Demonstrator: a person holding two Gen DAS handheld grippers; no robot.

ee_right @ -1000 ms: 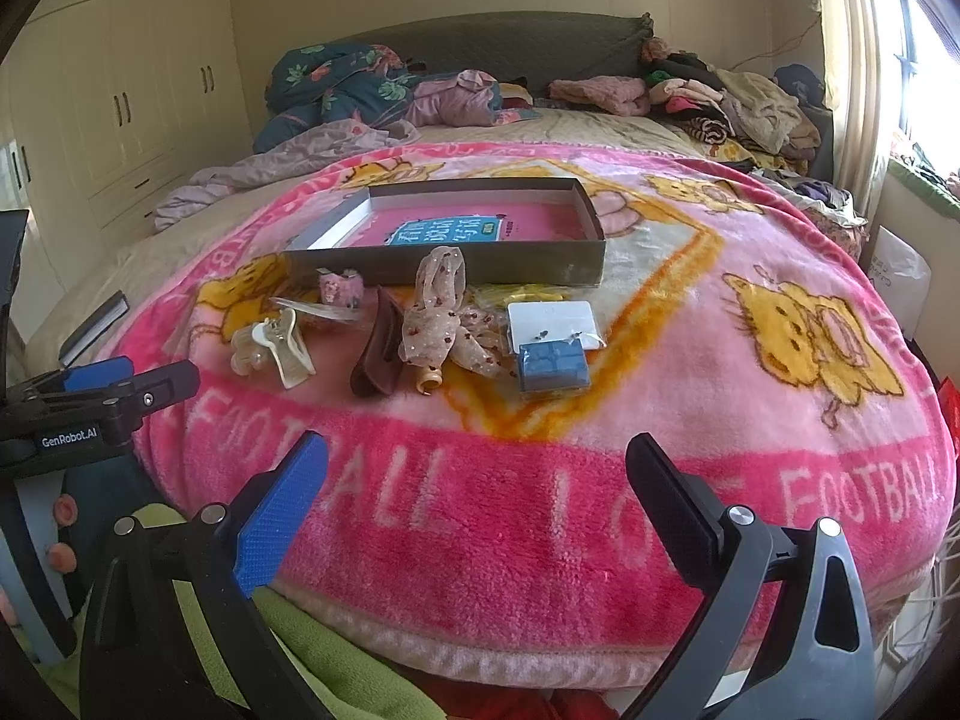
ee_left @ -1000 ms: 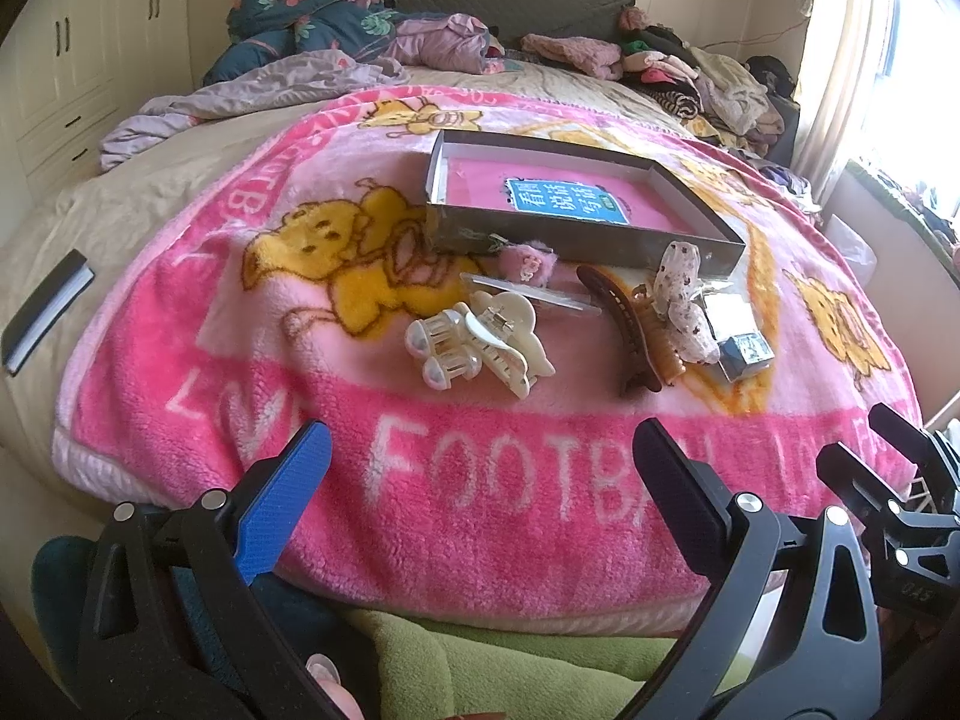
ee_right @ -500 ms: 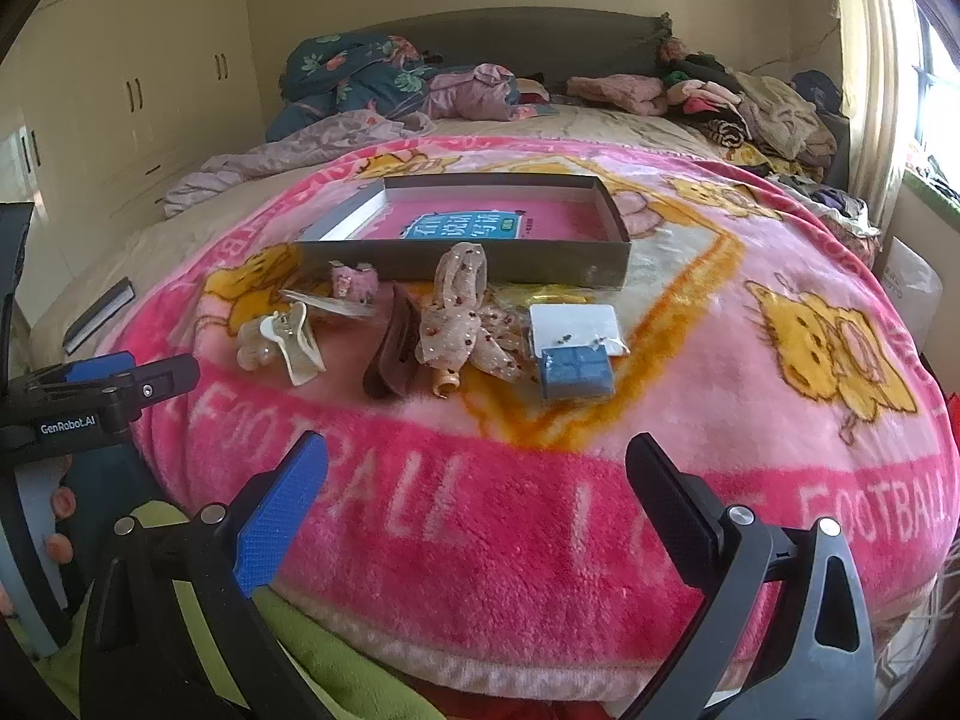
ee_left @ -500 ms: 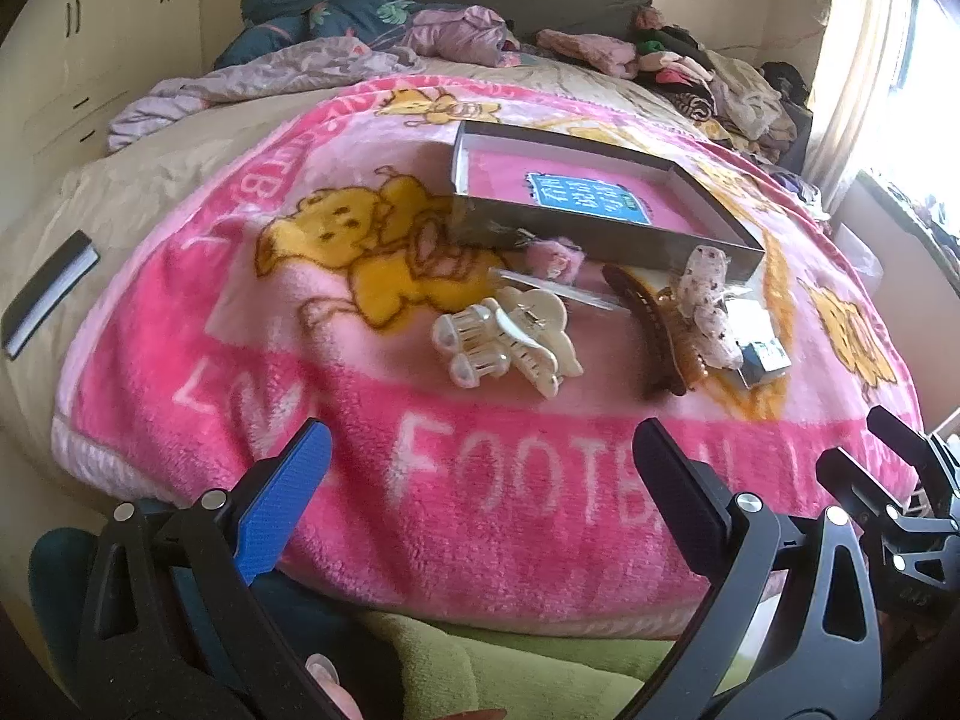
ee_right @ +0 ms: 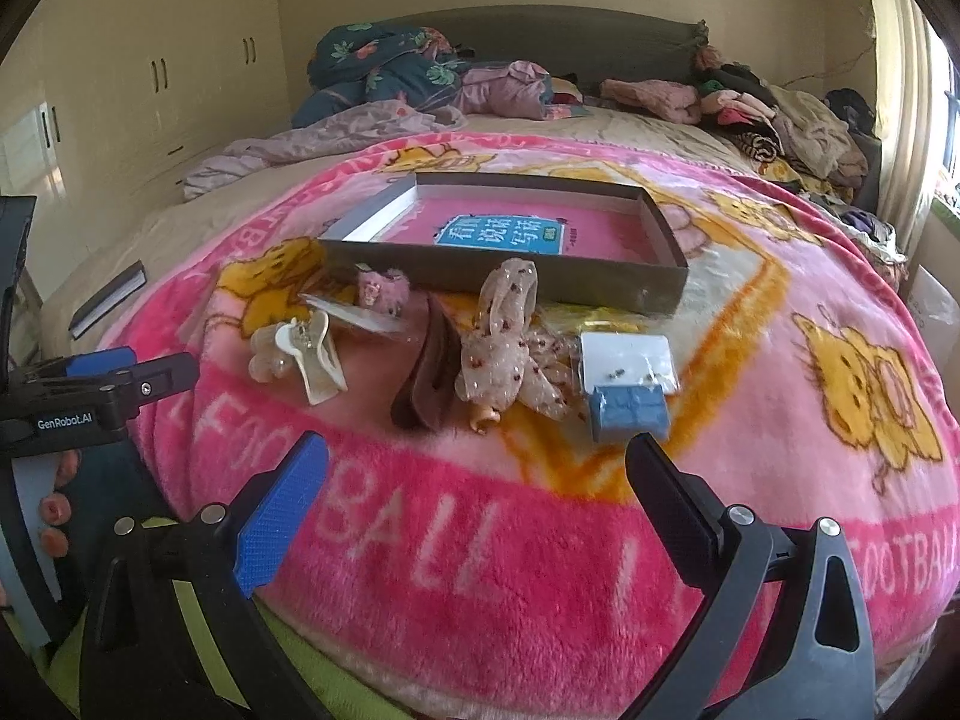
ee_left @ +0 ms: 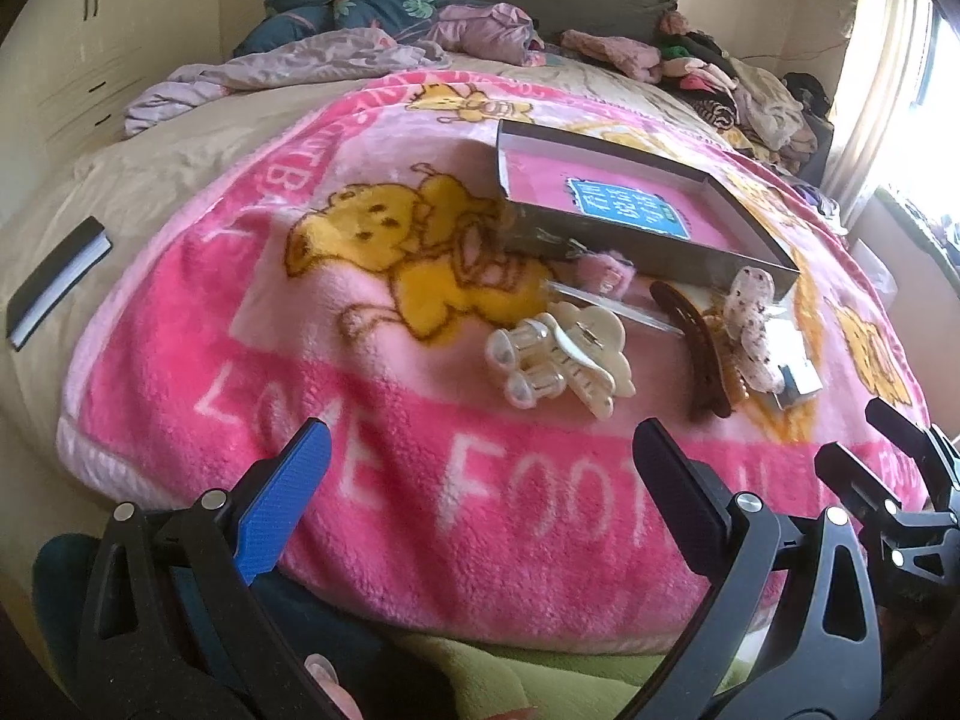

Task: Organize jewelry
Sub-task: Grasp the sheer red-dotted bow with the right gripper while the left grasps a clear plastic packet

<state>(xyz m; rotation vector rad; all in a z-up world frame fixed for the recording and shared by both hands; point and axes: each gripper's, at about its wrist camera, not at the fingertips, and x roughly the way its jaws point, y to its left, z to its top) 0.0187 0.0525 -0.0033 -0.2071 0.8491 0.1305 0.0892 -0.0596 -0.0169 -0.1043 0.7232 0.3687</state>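
Left wrist view: left gripper (ee_left: 480,462) hangs jaws spread and empty above the pink blanket (ee_left: 360,480), cream claw clip (ee_left: 558,360) lying just ahead. Right gripper (ee_right: 477,474) gapes wide too, facing the brown clip (ee_right: 426,378), beige bow (ee_right: 504,336) and blue pouch (ee_right: 629,408), all heaped before the shallow box (ee_right: 504,267).

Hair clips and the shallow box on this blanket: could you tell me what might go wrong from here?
The bow drapes over the brown clip, so gripping one may drag the other. The small earring card lies flat on plush blanket, which is hard to pinch. The box sits unsteadily on soft bedding and could shift.
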